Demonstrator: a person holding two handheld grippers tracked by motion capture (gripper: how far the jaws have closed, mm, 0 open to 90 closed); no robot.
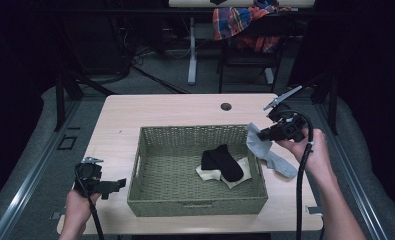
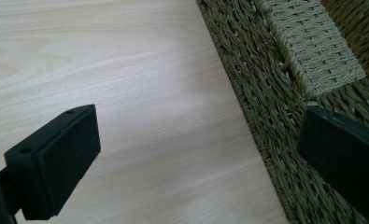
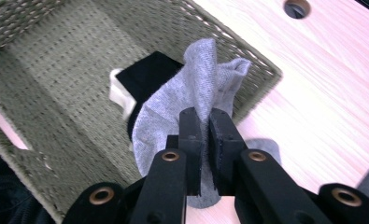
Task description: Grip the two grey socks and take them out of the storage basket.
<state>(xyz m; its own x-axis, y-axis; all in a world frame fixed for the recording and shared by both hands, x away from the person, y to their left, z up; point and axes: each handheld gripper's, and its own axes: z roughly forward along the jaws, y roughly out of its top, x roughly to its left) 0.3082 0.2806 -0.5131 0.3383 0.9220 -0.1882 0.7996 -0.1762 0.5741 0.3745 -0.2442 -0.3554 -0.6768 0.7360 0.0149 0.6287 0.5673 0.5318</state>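
A thin grey fabric sock (image 3: 196,93) is pinched between the two black jaws of the right gripper (image 3: 204,140), which are closed tight on a fold of it. Above the fingertips the sock's upper part stands up in a crumpled fold; the rest hangs below them. In the high view, the sock (image 1: 267,152) is held over the right rim of a rectangular olive-green woven basket (image 1: 150,200), its lower end draped on the pale wooden table (image 1: 125,112). A black sock (image 1: 224,162) and a cream one (image 1: 207,174) lie inside the basket. The left gripper (image 1: 116,186) is held with jaws wide apart and empty, just left of the basket.
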